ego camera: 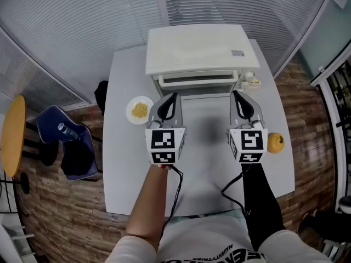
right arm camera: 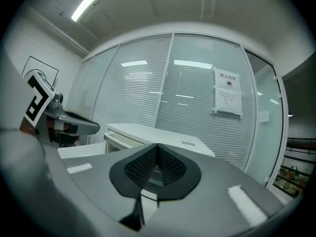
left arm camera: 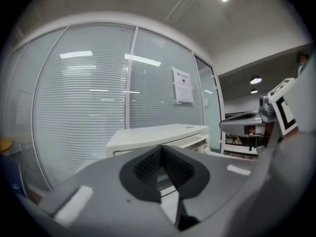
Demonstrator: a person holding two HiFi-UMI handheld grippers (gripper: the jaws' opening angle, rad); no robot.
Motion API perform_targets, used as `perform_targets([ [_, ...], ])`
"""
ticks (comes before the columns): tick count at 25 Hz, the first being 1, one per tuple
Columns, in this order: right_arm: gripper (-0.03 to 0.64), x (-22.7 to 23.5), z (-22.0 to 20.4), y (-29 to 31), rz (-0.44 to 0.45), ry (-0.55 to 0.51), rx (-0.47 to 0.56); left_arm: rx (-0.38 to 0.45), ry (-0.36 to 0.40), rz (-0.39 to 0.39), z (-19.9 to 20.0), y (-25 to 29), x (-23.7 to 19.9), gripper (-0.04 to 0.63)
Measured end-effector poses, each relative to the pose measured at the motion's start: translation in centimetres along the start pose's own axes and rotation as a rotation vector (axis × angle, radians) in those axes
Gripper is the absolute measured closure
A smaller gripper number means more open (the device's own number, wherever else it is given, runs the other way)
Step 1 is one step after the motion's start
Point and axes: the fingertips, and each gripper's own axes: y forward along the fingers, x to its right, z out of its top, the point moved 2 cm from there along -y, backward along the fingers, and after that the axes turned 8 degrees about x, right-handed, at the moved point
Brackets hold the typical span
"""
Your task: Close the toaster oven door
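A cream toaster oven (ego camera: 197, 51) stands at the far middle of the grey table (ego camera: 126, 169). Its front with the door and long handle (ego camera: 198, 84) faces me; the door looks upright, but I cannot tell whether it is fully closed. My left gripper (ego camera: 169, 102) hovers just before the oven's left front, shut with nothing in it. My right gripper (ego camera: 239, 98) is level with it before the right front, also shut and empty. In the left gripper view the oven (left arm camera: 158, 134) lies straight beyond the left gripper (left arm camera: 161, 151). In the right gripper view the oven (right arm camera: 148, 132) sits behind the right gripper (right arm camera: 157, 150).
A white plate with yellow food (ego camera: 140, 110) sits left of the oven. A yellow fruit (ego camera: 276, 142) lies near the table's right edge, and a small object (ego camera: 251, 81) stands by the oven's right corner. A blue chair (ego camera: 68, 141) is to the left, with slatted glass walls behind.
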Motion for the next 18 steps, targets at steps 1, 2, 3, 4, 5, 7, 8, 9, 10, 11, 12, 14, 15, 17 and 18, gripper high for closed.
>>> perform_targets([
  [1,0.615,0.0,0.2,-0.9,0.000,-0.001,0.005,0.008,-0.004,0.001,0.4,-0.9,0.5,0.541],
  [2,0.615,0.0,0.5,-1.8,0.001,-0.002,0.010,0.016,-0.006,0.005,0.8,-1.7,1.1,0.541],
  [3,0.615,0.1,0.8,-2.7,0.005,-0.002,0.016,0.024,-0.007,0.009,1.2,-2.6,1.7,0.541],
  [4,0.615,0.3,1.0,-3.6,0.008,-0.001,0.021,0.031,-0.005,0.012,1.5,-3.4,2.4,0.541],
  [5,0.615,0.5,1.3,-4.5,0.010,0.001,0.025,0.036,0.001,0.014,1.9,-4.1,3.2,0.541],
  [7,0.615,1.1,1.7,-6.5,0.013,0.011,0.032,0.042,0.019,0.016,2.7,-5.5,4.9,0.541],
  [8,0.615,1.6,1.8,-7.6,0.014,0.018,0.034,0.046,0.027,0.019,3.1,-6.2,5.9,0.541],
  [9,0.615,2.1,1.9,-8.6,0.016,0.026,0.037,0.049,0.033,0.022,3.6,-6.8,6.8,0.541],
  [10,0.615,2.5,2.0,-9.6,0.019,0.035,0.041,0.052,0.038,0.025,4.0,-7.4,7.8,0.541],
  [11,0.615,2.9,2.1,-10.5,0.023,0.044,0.044,0.053,0.041,0.028,4.3,-8.0,8.7,0.541],
  [12,0.615,3.2,2.1,-11.5,0.030,0.048,0.047,0.054,0.043,0.032,4.6,-8.7,9.6,0.541],
  [14,0.615,3.7,2.3,-13.2,0.048,0.050,0.055,0.057,0.038,0.043,5.2,-10.2,11.3,0.541],
  [15,0.615,4.0,2.4,-14.1,0.056,0.053,0.060,0.060,0.036,0.050,5.5,-11.0,12.1,0.541],
  [17,0.615,4.7,2.7,-15.9,0.065,0.062,0.073,0.067,0.040,0.062,6.1,-12.5,13.6,0.541],
  [18,0.615,5.1,2.8,-16.7,0.068,0.065,0.079,0.069,0.047,0.068,6.4,-13.2,14.4,0.541],
])
